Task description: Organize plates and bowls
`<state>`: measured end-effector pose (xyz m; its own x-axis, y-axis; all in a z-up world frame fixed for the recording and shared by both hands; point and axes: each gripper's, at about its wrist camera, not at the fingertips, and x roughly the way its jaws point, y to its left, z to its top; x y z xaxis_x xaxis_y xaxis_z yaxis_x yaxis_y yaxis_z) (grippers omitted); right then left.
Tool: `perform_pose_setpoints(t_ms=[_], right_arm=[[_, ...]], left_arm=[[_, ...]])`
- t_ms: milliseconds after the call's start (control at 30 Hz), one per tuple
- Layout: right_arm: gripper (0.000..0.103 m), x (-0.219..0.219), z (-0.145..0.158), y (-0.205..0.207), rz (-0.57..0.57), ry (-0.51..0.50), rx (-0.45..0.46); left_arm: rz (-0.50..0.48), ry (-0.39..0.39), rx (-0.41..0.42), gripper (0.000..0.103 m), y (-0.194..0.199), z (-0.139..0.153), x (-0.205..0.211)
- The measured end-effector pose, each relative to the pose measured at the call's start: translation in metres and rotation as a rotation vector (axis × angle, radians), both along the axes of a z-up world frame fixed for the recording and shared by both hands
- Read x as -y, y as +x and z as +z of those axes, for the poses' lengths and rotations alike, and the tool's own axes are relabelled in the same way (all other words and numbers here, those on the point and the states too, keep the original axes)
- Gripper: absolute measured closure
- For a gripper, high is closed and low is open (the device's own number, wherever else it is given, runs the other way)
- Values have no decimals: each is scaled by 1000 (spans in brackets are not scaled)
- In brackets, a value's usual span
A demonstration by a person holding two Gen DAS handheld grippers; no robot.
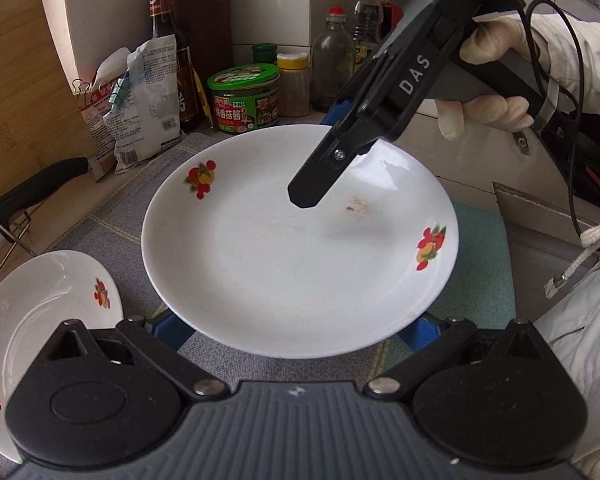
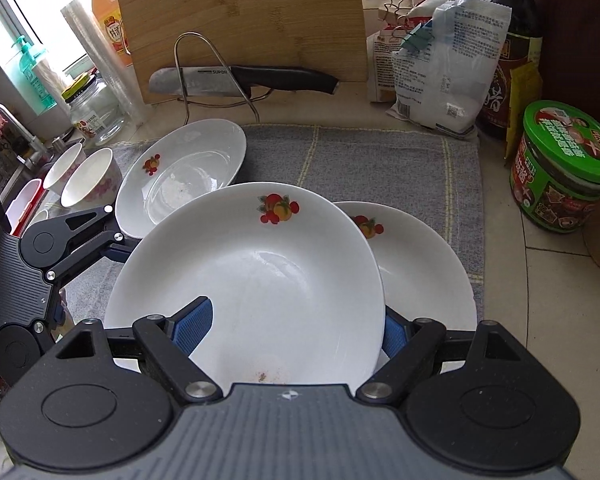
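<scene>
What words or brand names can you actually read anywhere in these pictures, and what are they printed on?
"DAS": on the right gripper, along its black arm.
"SUPOR": on the knife blade.
Green-lidded jar, packets and dark sauce bottle: printed Chinese text, too small or blurred to read.

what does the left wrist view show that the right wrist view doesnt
Only the left wrist view: the gloved hand on the right gripper and a yellow-capped jar.
Only the right wrist view: two small bowls, the knife blade, a third plate beneath the held one.
Both: the held plate, green tin, cutting board, grey cloth.
</scene>
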<state>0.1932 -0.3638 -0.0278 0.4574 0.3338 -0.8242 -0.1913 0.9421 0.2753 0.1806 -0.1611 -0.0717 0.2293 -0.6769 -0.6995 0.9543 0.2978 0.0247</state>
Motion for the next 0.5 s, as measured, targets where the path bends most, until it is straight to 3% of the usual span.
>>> perform_pose_setpoints(t_ms=[367,500], right_arm=[[14,31,-14,1,-69,-6,-19],[14,37,-18,4,-75,-1,-30]], left_arm=[[-38,16,-26,1,11,-11,33],[-30,34,0,1,12,-12,39]])
